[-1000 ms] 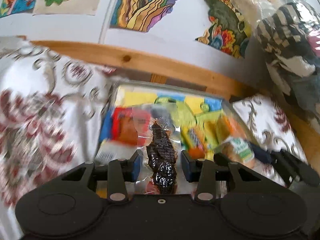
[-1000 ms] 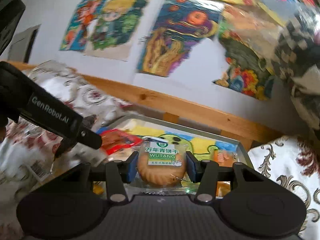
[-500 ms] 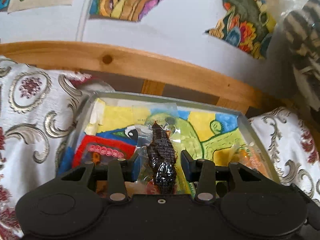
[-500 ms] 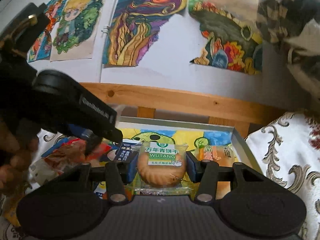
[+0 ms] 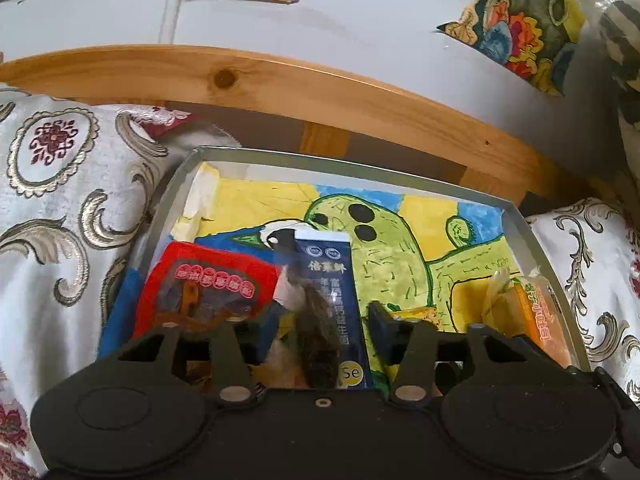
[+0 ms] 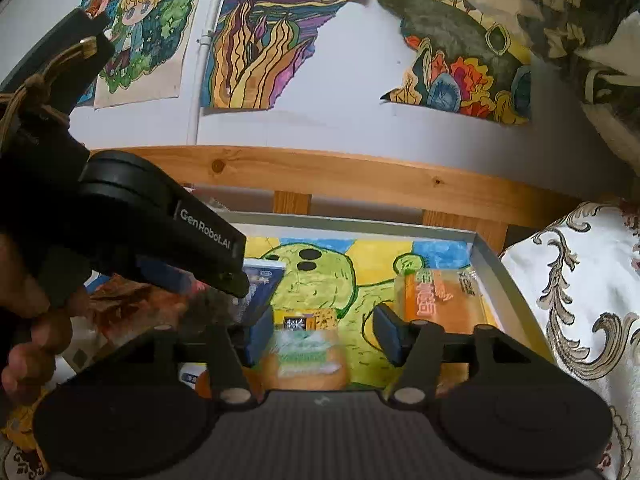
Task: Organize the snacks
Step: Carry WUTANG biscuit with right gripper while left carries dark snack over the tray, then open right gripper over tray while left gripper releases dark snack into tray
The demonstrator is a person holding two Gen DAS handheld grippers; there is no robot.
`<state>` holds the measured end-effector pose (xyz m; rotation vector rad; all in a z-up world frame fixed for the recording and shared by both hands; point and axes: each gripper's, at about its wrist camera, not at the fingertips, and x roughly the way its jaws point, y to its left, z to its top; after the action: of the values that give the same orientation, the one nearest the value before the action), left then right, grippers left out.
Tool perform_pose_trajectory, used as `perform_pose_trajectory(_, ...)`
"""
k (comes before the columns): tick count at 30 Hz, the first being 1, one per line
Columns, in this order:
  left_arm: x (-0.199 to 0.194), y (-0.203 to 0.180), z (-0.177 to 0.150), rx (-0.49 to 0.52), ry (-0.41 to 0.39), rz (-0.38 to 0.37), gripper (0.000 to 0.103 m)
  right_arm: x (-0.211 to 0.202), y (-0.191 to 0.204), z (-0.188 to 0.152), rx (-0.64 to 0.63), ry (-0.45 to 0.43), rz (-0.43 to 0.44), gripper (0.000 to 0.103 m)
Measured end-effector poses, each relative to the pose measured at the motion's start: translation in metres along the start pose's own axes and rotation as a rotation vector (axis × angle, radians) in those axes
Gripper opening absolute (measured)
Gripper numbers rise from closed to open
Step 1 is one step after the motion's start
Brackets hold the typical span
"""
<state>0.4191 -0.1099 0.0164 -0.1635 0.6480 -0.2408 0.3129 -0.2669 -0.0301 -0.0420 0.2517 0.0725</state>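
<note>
Both claws spread wide over the tray (image 5: 536, 248): left gripper (image 5: 320, 324) released above a blurry dark snack (image 5: 316, 344), right gripper (image 6: 322, 334) released above the round biscuit (image 6: 306, 364).

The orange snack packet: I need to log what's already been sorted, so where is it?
In both views the orange snack packet lies inside the tray, against its right wall, right of the green cartoon drawing.
</note>
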Motion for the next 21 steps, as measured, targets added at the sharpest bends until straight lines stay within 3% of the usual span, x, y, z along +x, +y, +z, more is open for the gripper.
perform_pose_trajectory(4, -0.013, 0.000, 0.002, 0.003, -0.023, 0.006, 0.065, -0.006, -0.001, 0.005, 0.002, -0.016, -0.006, 0.072)
perform_pose_trajectory(7, -0.029, 0.001, 0.004, -0.006, -0.059, 0.016, 0.077, -0.015, -0.001, 0.011, 0.003, -0.039, -0.018, 0.083)
perform_pose_trajectory(14, -0.079, 0.004, 0.006, 0.016, -0.150, 0.053, 0.099, -0.048, -0.005, 0.033, 0.020, -0.107, -0.039, 0.099)
perform_pose_trajectory(21, -0.138, 0.014, -0.001, 0.024, -0.217, 0.088, 0.102, -0.090, -0.006, 0.052, 0.029, -0.146, -0.048, 0.103)
